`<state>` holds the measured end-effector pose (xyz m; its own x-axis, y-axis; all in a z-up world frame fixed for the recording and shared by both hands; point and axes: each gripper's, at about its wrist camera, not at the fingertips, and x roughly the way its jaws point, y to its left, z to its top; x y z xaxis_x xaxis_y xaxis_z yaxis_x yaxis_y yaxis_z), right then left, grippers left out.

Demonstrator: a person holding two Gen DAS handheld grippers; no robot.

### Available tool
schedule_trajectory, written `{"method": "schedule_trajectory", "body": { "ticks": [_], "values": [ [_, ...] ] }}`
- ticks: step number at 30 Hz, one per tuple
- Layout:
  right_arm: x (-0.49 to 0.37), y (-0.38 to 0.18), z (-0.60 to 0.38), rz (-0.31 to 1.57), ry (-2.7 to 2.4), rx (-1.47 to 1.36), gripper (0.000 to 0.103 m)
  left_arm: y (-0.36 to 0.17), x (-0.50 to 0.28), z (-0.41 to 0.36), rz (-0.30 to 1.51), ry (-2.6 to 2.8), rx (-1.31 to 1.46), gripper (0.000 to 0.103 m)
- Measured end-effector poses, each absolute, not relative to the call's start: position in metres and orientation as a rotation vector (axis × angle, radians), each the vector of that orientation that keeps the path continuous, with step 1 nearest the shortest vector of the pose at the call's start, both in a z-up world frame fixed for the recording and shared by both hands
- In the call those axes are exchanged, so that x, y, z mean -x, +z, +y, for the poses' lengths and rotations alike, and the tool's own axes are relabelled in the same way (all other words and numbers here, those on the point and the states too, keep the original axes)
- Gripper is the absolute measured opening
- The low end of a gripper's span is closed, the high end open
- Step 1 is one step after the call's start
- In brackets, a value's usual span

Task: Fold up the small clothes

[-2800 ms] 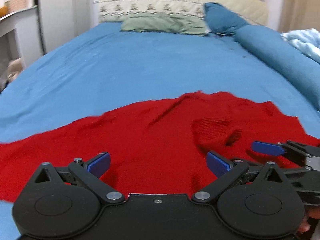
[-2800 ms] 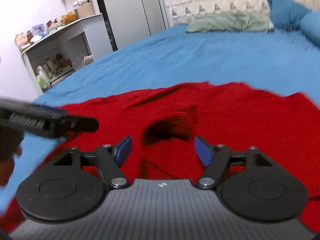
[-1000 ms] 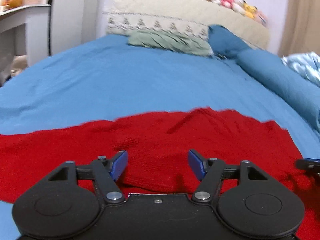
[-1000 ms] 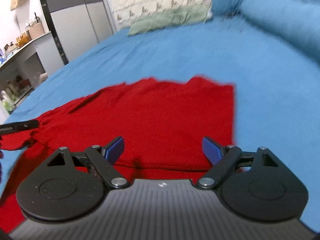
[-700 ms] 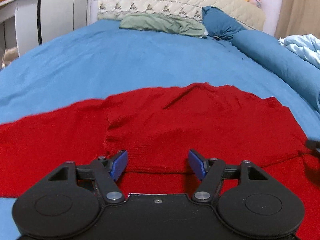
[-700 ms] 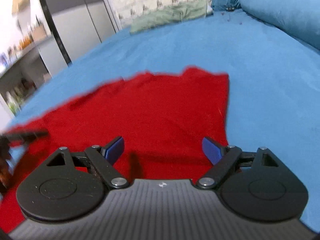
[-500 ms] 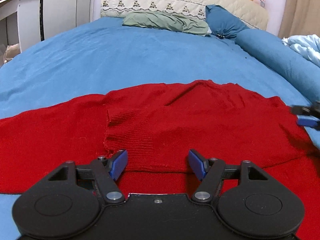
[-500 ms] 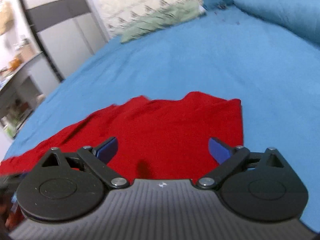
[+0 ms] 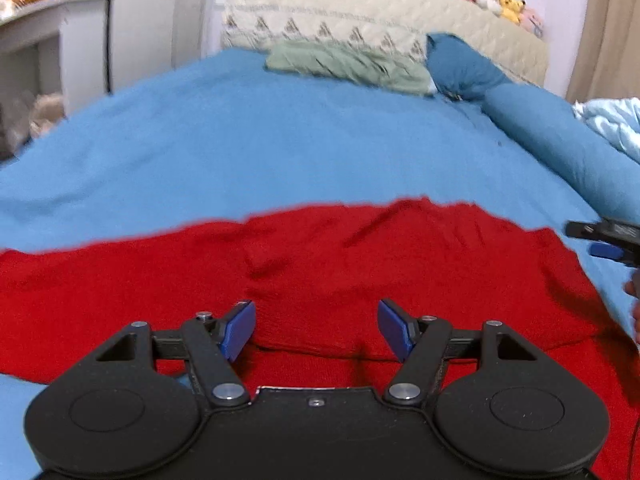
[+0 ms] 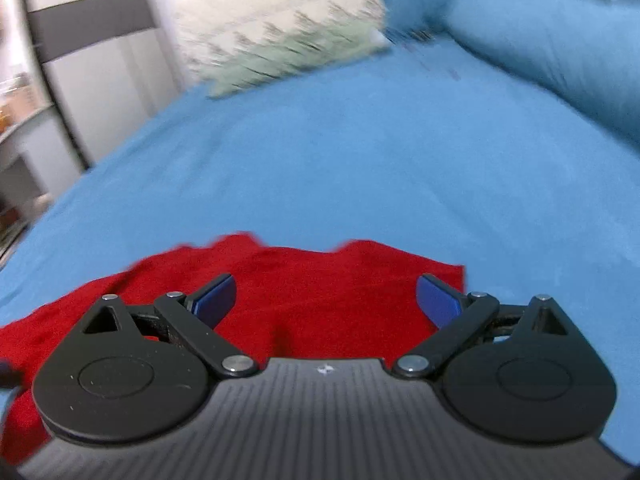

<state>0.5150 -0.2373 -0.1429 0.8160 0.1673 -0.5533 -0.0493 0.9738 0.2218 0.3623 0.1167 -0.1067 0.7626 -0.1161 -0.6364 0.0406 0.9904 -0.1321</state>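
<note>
- Jaws spread on the left gripper, held level, low above the red garment.
- Right gripper likewise spread, empty, over the garment's corner on the blue bedsheet.

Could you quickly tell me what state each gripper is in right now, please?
Left gripper: open, holding nothing, over the red garment.
Right gripper: open, holding nothing, over the garment's far corner.

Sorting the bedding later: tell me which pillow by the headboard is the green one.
The green pillow is the flat one lying left of the dark blue pillow, which stands propped against the headboard.
</note>
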Motion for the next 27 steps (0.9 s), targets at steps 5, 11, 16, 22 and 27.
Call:
{"method": "schedule_trajectory", "body": {
  "ticks": [5, 11, 16, 22, 27],
  "values": [
    [-0.453, -0.089, -0.208, 0.555, 0.211, -0.182, 0.103, -0.062, -0.32, 0.156, 0.627, 0.01, 0.157, 0.102],
    [-0.409, -0.062, -0.157, 0.57, 0.32, -0.112, 0.103, -0.043, -0.287, 0.232, 0.592, 0.145, 0.254, 0.102],
    [-0.395, -0.071, -0.102, 0.605, 0.365, -0.061, 0.103, -0.057, -0.273, 0.306, 0.575, 0.282, 0.382, 0.102],
    [-0.394, -0.089, -0.043, 0.651, 0.435, -0.076, 0.103, -0.094, -0.272, 0.371, 0.605, 0.369, 0.497, 0.098],
    [-0.406, -0.103, -0.011, 0.674, 0.457, -0.065, 0.103, -0.132, -0.283, 0.403, 0.667, 0.39, 0.569, 0.077]
  ]
}}
